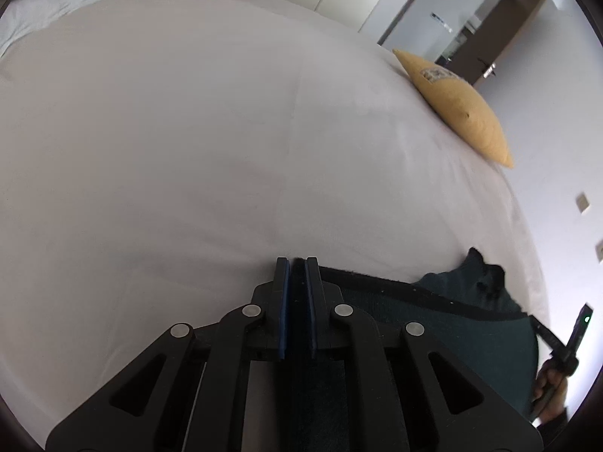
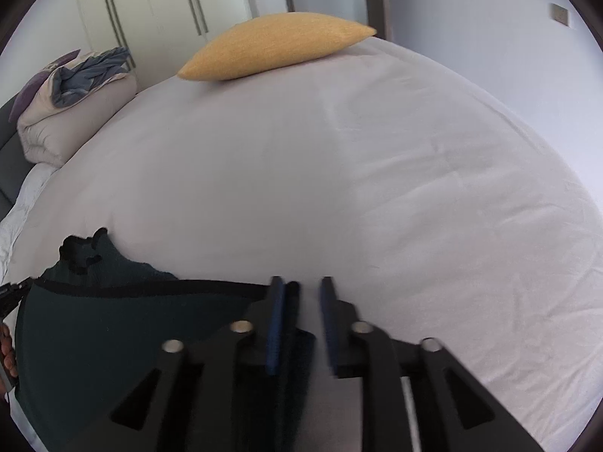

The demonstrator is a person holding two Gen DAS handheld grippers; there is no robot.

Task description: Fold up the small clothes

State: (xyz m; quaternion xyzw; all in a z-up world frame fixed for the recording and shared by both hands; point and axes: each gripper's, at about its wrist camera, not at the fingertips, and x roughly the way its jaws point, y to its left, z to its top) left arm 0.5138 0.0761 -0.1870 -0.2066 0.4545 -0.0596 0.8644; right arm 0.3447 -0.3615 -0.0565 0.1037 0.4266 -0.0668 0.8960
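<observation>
The dark green knit garment with a black hem [image 1: 433,324] hangs stretched between both tongs above the grey-sheeted bed [image 1: 188,150]. The left tongs [image 1: 297,263] pinch its edge; the right tongs [image 2: 301,282], at three o'clock, stand parted, cloth against one pad. Judged step: spreading; next, lay it flat.

The dark garment [image 1: 433,324] runs under the left gripper [image 1: 297,263] and off the bottom edge of the left wrist view, so its lower part and full shape are hidden; in the right wrist view it is likewise cut off at the lower left corner. The right gripper [image 2: 303,284] is blurred, and whether the black band [image 2: 150,288] beside its left pad is pinched cannot be told. The label on the yellow cushion [image 1: 456,103] is too small to read, and the bed [image 2: 339,169] passes out of both views.
</observation>
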